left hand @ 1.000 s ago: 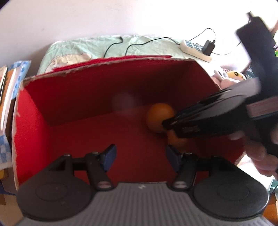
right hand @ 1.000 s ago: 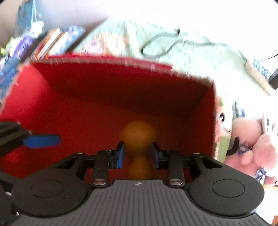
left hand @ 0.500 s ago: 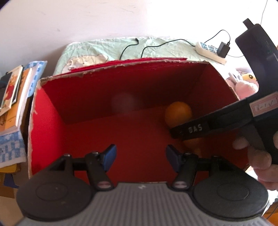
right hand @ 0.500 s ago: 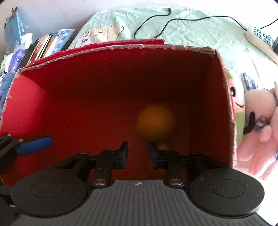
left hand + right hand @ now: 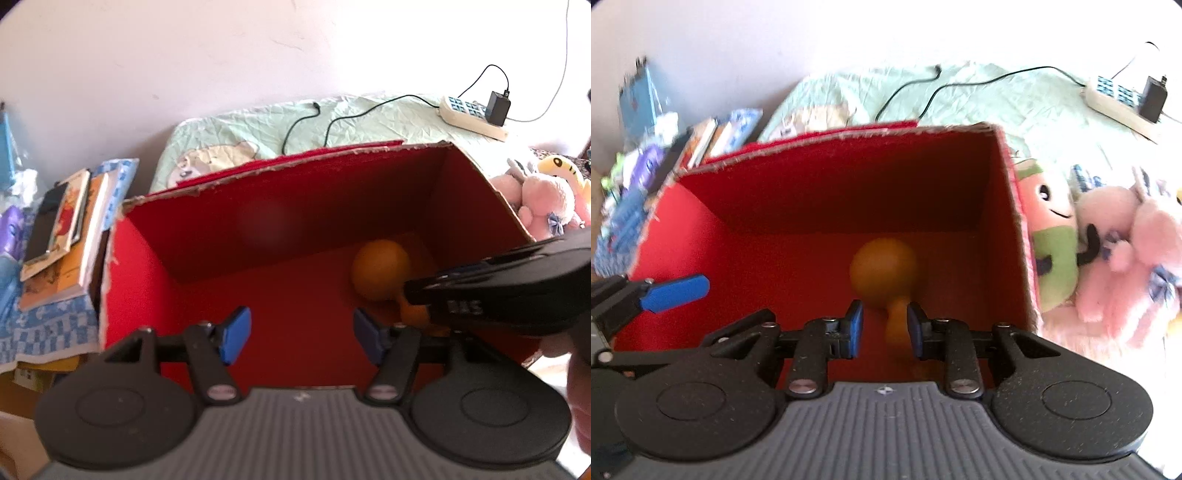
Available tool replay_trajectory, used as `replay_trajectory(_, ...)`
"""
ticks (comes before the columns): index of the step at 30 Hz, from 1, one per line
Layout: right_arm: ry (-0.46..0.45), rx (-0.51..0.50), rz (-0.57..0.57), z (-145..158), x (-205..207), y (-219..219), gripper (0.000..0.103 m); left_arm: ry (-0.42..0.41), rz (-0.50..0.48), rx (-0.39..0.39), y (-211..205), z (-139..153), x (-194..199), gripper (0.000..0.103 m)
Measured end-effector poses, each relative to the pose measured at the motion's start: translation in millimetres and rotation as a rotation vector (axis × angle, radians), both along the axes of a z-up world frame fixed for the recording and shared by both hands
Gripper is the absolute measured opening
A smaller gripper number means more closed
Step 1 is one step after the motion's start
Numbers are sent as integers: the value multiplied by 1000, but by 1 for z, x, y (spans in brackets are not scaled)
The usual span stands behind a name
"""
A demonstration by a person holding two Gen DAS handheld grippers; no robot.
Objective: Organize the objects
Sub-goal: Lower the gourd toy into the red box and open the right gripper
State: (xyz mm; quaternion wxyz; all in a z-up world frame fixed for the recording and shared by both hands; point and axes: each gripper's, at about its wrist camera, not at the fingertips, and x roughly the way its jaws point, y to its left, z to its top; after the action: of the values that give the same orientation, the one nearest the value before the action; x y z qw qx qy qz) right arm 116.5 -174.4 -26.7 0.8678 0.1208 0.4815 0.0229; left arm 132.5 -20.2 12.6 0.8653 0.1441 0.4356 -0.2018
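Nearest to us in the right wrist view, the right hand-held gripper sits at lower centre. Its blue pads stand slightly apart and have just been opening. The stem of an orange gourd-shaped toy lies between them. A strip of red shows between the stem and the left pad, so we do not read this as a clamp. Whether the right pad touches the stem we cannot tell.

In the left wrist view, the left hand-held gripper fills the lower frame. Its pads are wide apart, with only the red floor between them.

The toy rests on the floor of an open red box, towards the right wall, its round head pointing at the far wall. The box has a ragged cardboard rim.

At the left edge of the frame, beside the box, we see a stack of books. On the right, pink and green plush toys lean just beside the box's wall.

Beyond the box is a bed with a pale green sheet. A black cable trails across it. A white power strip lies at the upper right with a black adapter plugged in.
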Motion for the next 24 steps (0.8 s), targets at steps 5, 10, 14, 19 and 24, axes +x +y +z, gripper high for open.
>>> replay_trajectory(5,-73,13,-34,10,-20,-6,29,-2,-2,3,-2,5,-10,66)
replay_trajectory(10,-117,23,-59,12,-29,-3,29,-6,7,10,-2,10,-20,66)
replay_trajectory(14,-135,60,-50,8,-24,4,29,-41,29,28,-3,20,-30,65)
replay_trajectory(19,-156,132,-27,12,-33,-7,29,-68,89,45,-5,30,-42,66)
replay_trajectory(24,-183,174,8,18,-50,-17,29,-93,145,62,-7,38,-56,66)
